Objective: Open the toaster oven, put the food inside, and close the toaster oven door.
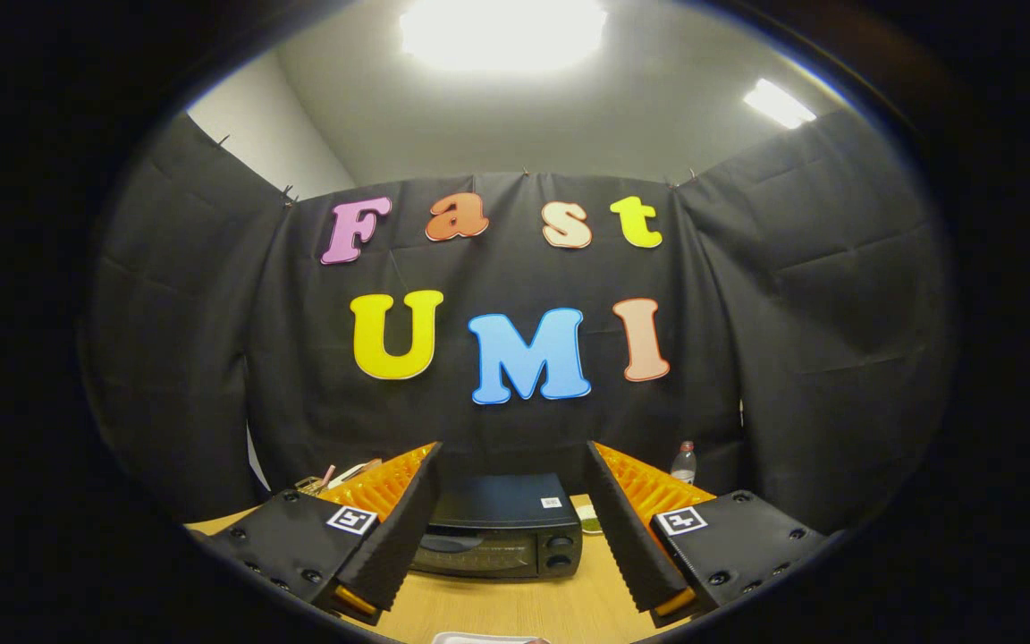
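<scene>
Gripper view recorded the toaster oven (502,528) standing on the wooden table (515,608), seen in the gap between the two fingers and beyond their tips, with its front turned toward the camera. Its door appeared closed, the handle running across the top of the glass and two knobs set in a column at the right side of the front. That orientation suited a frontal approach to the handle, so the opening step was judged not yet begun.

The gripper (512,465) was held released, fingers spread wide and grasping nothing, well apart from the oven. The wide spread was judged to be a ready posture for closing on the door handle, and the raised, level aim kept the whole appliance framed between the fingers.

A small pale object (586,517) lay on the table just beside the oven's right side; its nature could not be determined. A pale rim (488,639) showed on the table nearer than the fingers, possibly a plate carrying the food, though this could not be confirmed. A clear bottle (683,462) stood further back, past the right finger, near the booth's cloth wall. Some clutter (332,478) sat behind the left finger, too obscured to identify.
</scene>
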`<action>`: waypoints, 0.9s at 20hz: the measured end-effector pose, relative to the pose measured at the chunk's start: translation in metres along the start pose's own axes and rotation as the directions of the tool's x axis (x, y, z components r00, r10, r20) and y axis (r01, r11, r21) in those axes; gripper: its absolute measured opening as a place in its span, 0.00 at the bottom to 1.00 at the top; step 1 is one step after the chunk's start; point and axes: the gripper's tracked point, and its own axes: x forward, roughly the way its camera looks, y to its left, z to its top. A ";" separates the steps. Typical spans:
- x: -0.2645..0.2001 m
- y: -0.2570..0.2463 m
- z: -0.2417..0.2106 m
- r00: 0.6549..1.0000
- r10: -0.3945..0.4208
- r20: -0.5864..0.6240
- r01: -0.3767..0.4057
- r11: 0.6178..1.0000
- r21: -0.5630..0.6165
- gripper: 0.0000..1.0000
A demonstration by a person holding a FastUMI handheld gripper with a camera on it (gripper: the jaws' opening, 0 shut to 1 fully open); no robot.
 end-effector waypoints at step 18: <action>0.106 0.059 -0.123 0.975 0.118 -0.191 -0.117 0.993 0.017 0.97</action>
